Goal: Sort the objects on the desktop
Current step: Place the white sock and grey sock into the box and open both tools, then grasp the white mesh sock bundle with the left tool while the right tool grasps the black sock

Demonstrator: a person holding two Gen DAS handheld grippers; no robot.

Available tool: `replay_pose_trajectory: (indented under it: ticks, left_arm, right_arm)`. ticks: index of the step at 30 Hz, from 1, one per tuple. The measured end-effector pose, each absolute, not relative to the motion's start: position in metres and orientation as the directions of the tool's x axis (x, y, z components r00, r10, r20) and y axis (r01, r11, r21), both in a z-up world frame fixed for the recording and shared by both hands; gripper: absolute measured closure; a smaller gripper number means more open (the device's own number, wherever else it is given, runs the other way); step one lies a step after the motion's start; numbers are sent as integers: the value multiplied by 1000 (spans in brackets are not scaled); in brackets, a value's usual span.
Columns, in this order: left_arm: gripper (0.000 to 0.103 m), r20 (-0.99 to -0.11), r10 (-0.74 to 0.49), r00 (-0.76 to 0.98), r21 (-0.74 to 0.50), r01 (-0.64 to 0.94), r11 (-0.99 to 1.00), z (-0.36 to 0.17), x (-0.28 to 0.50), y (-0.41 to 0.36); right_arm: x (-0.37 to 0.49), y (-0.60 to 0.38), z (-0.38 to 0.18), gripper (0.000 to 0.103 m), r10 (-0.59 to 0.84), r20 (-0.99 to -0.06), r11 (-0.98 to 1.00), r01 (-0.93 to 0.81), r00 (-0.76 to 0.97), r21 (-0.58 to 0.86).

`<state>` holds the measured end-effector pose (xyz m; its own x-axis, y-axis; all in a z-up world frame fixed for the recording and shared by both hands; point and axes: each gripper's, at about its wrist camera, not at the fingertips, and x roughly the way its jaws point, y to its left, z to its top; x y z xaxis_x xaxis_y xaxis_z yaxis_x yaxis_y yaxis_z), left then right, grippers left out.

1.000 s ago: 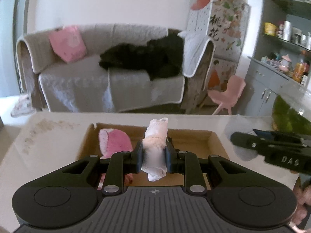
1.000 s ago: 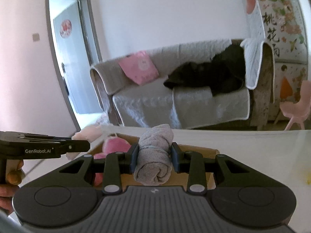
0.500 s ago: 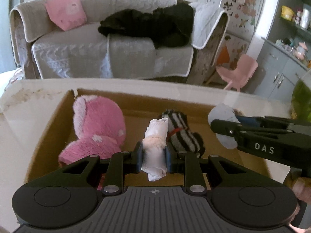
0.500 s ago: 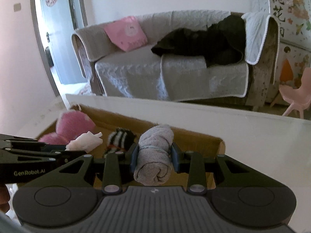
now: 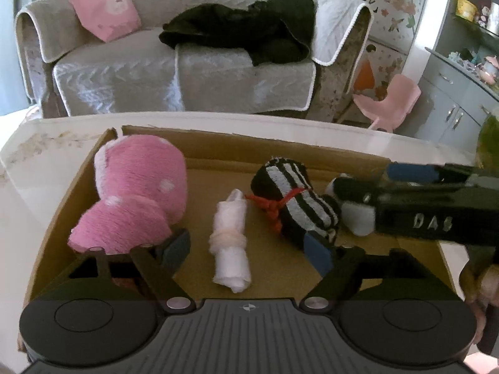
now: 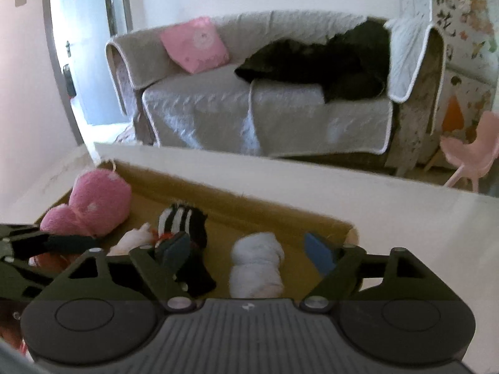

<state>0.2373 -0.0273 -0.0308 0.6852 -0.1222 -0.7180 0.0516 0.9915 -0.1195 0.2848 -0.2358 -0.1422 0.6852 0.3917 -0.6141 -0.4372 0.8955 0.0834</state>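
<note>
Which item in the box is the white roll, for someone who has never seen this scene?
Find the cardboard box on the white table. Inside, between the pink plush toy and the black-and-white striped roll, lies the white roll. It alone is plain white with a pale band round its middle; the striped one has a red tie.

"DAS" is read in pale letters on the side of the right gripper (image 5: 349,187), seen from the left wrist. Two dark Chinese characters, 桃花, are printed on the floral cabinet (image 5: 386,15) behind the sofa. No other text can be made out.
</note>
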Motion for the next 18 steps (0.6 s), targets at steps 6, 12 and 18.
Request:
replay_pose_trajectory:
  ticks: [6,12,18]
  left_arm:
    - [21,-697,-154,700,-151,66,986,-9,199,-9]
    - [14,-631,-154,760,-156,71,985,12,124,17]
    - [14,-659,-85,747,-103,22,994,-12,58,38]
  right_arm:
    - [241,-269,-106,27,457,-508,881,-451,730,145]
    - [146,-313,-101,18,506,-404,861,-470,762,192]
    - [90,-324,-143,16,464,-410,884,-440,785,158]
